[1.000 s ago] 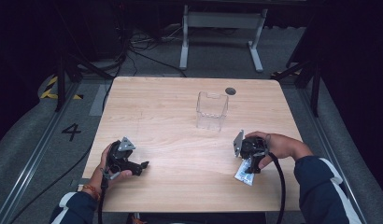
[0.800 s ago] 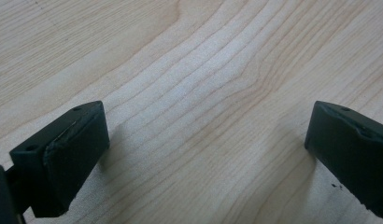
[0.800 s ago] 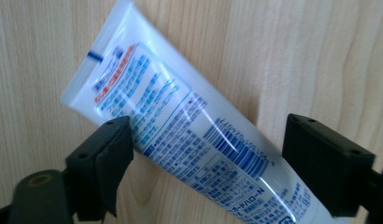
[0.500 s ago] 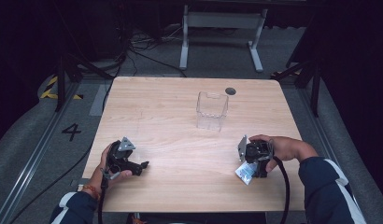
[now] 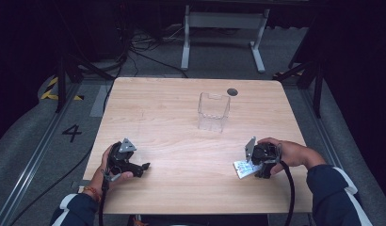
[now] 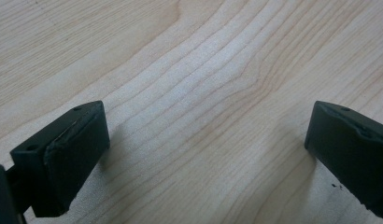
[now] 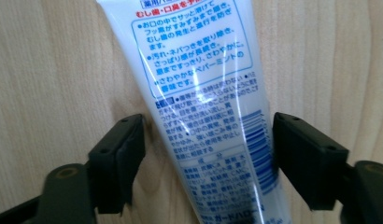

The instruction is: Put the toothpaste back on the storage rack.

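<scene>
Right gripper (image 7: 206, 163) jaws just closing, astride white tube (image 7: 203, 93) near table (image 5: 181, 108) edge; left gripper (image 6: 203, 154) jaws wide apart

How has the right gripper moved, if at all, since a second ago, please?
Yes, slightly: the right gripper has shifted toward the table's right edge, over the toothpaste tube; its jaws have just been closing around the tube.

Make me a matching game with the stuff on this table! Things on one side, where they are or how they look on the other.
Things:
1. white tube
2. clear container
3. left tongs
4. table

Descriptions:
A. light wood
B. open over bare wood
C. lying between the right tongs
D. standing upright near the far edge

Pairs: 1-C, 2-D, 3-B, 4-A
</scene>
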The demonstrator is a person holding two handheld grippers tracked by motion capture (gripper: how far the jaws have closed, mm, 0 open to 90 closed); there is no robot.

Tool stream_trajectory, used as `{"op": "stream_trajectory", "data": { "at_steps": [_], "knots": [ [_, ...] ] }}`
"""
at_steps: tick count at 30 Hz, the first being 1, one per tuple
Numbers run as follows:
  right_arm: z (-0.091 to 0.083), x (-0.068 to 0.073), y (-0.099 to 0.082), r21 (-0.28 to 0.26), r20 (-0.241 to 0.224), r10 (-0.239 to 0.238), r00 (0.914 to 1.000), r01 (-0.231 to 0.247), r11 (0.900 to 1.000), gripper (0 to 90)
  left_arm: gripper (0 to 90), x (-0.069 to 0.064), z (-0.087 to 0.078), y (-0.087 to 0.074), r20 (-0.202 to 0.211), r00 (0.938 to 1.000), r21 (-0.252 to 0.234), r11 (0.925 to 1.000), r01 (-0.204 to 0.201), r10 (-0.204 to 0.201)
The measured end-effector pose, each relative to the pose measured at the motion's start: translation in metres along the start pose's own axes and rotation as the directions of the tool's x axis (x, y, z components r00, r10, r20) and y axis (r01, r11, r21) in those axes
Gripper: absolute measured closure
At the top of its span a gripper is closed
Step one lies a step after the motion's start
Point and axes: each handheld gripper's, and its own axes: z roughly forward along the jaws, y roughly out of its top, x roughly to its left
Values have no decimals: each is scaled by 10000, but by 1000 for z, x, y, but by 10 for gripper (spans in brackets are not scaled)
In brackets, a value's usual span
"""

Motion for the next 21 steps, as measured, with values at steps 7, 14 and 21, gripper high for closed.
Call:
{"op": "stream_trajectory", "data": {
  "at_steps": [7,14,21],
  "knots": [
    [4,-2,6,7,-530,379,9979,-379,9993,190,3,0,0,0,0,10000,-2,10000,1,-1],
    [0,-3,7,-489,-589,405,9974,-434,9979,377,3,0,0,0,-4,10000,-2,10000,-3,3],
    [-2,-1,2,-872,-529,511,9973,-556,9946,474,4,0,0,0,-4,10000,-2,10000,-1,1]
  ]
}}
